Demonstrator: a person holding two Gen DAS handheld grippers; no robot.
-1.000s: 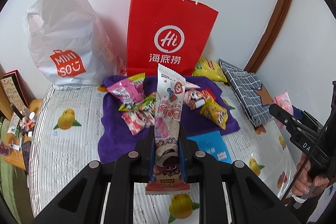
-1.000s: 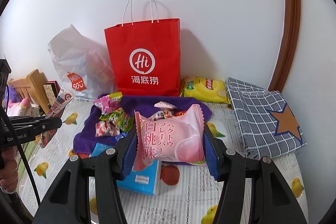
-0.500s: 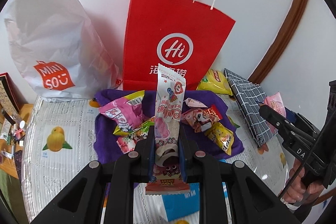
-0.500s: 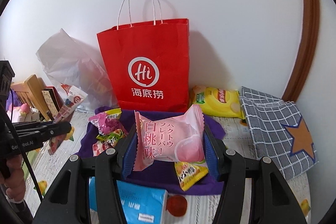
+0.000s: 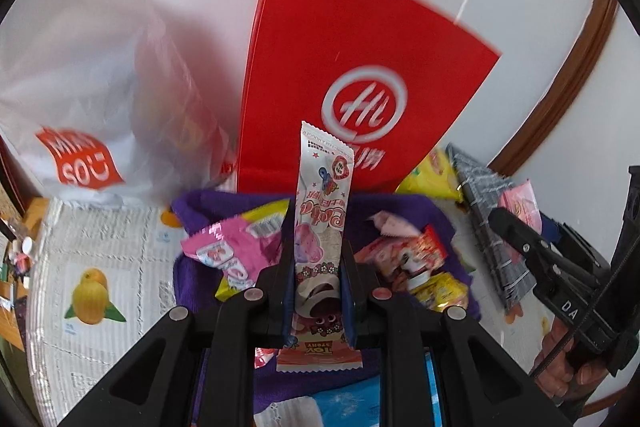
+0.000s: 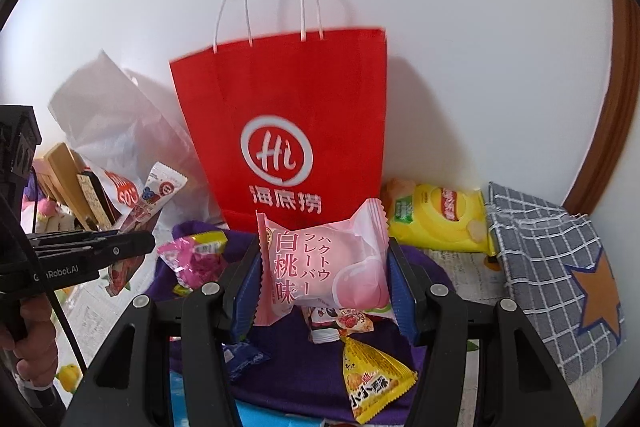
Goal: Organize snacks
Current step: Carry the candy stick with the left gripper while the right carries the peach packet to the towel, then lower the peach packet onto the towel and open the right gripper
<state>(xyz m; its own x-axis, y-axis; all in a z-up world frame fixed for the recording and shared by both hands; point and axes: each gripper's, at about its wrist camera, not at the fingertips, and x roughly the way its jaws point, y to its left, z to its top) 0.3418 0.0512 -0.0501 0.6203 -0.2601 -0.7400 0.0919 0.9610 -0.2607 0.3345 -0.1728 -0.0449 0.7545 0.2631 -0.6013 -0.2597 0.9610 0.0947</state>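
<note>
Both grippers have come closer to the red bag (image 6: 288, 131), which looms larger than a second ago; the purple cloth (image 6: 304, 367) now lies right beneath them. Left gripper (image 5: 318, 291) is clamped on a tall, upright stick pack (image 5: 320, 211), angled downward toward the bag's base. Right gripper (image 6: 324, 283) pinches a pink peach bun (image 6: 324, 263) crosswise, held above the cloth in front of the bag.
</note>
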